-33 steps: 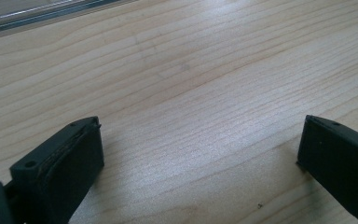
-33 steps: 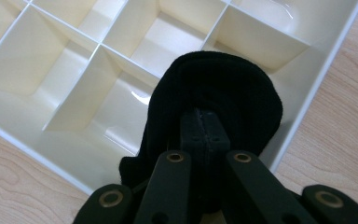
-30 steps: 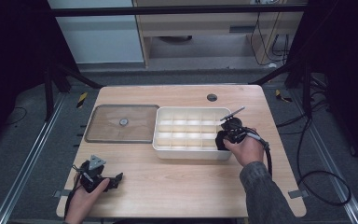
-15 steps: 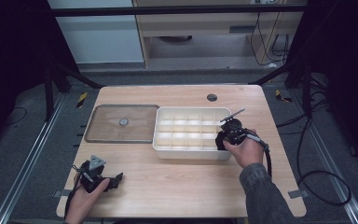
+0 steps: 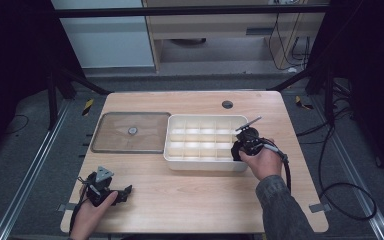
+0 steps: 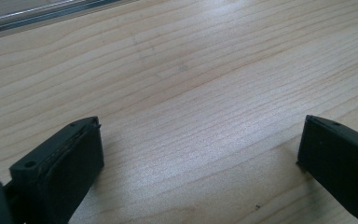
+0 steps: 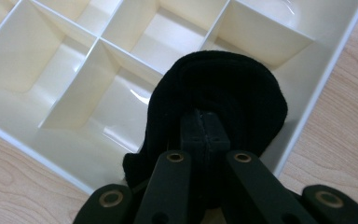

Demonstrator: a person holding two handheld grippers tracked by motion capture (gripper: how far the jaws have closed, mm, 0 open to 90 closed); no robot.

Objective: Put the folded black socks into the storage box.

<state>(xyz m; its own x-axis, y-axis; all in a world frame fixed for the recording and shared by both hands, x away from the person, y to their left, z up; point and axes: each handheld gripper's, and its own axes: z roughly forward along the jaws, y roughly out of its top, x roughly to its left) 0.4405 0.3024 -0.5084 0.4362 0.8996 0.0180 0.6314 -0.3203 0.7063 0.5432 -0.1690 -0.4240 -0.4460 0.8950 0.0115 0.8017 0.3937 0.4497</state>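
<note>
While both hands hold steady over the worktop, this is how things lie:

Right gripper: the right gripper (image 5: 243,144) sits at the right end of the white tray, in the person's right hand (image 5: 264,161), and points down into it.
Right fingers: pressed together on a fold of black cloth; in the right gripper view the two pads meet with the cloth pinched around them.
Black cloth: the black cloth (image 7: 216,102), soft and bunched, hangs over the near right compartment of the tray, close against the tray's right wall. Whether it touches the compartment floor I cannot tell.
White tray: the white tray (image 5: 203,165), divided into rows of small compartments, stands in the middle of the worktop, a little to the right. The compartments that show hold nothing but the cloth.
Left gripper: the left gripper (image 5: 111,192) lies low at the near left corner of the worktop, held in the left hand (image 5: 91,214), well apart from the tray.
Left fingers: spread wide apart, with bare wood between them in the left gripper view.
Clear lid: a flat clear lid (image 5: 130,131) with a small round knob lies just to the left of the tray, on the far left part of the worktop.
Worktop: the worktop (image 5: 195,200) is pale wood, with a dark round hole (image 5: 227,104) near its far edge.
</note>
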